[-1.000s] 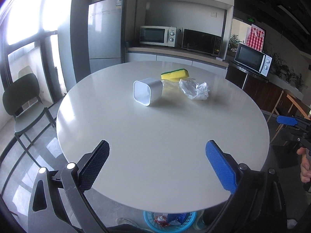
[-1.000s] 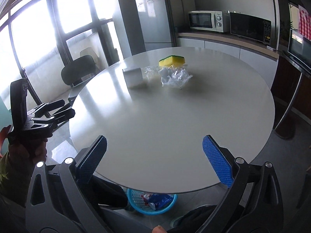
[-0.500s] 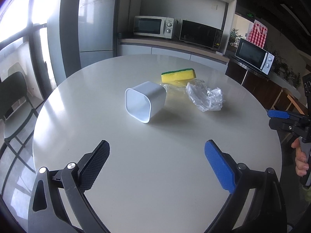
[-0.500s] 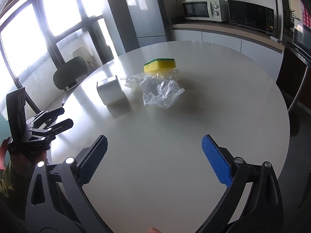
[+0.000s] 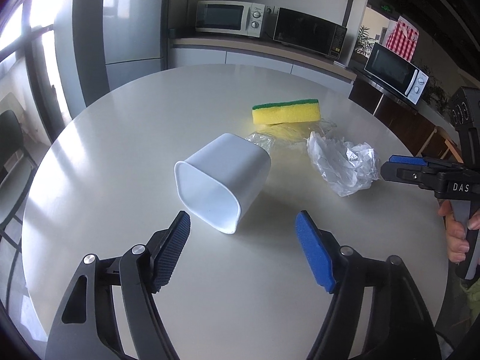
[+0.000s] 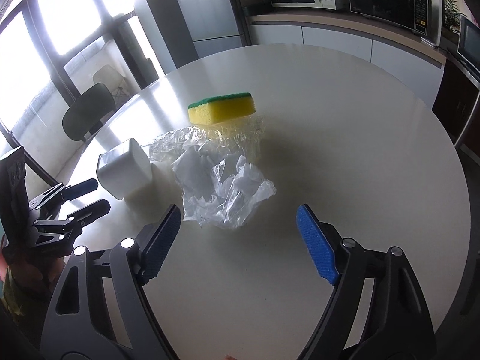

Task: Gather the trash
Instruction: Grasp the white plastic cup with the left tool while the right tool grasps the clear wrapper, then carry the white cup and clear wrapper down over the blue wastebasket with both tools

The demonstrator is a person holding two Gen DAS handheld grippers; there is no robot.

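Both tongs moved way closer vs a sec ago. Left tongs (image 5: 243, 249) open, right in front of the tipped-over white cup (image 5: 222, 180), empty inside. Right tongs (image 6: 240, 240) open by the crumpled plastic wrap (image 6: 222, 192), which lies next to the cup w/ the sponge (image 6: 222, 109) behind, all on the desk (image 5: 120, 138).

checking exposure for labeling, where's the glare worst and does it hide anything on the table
Right wrist view: windows blown out, strong sheen on the table washing the white cup's edge. Left wrist view: milder streaks at the table's left rim; cup, sponge, plastic wrap clear.
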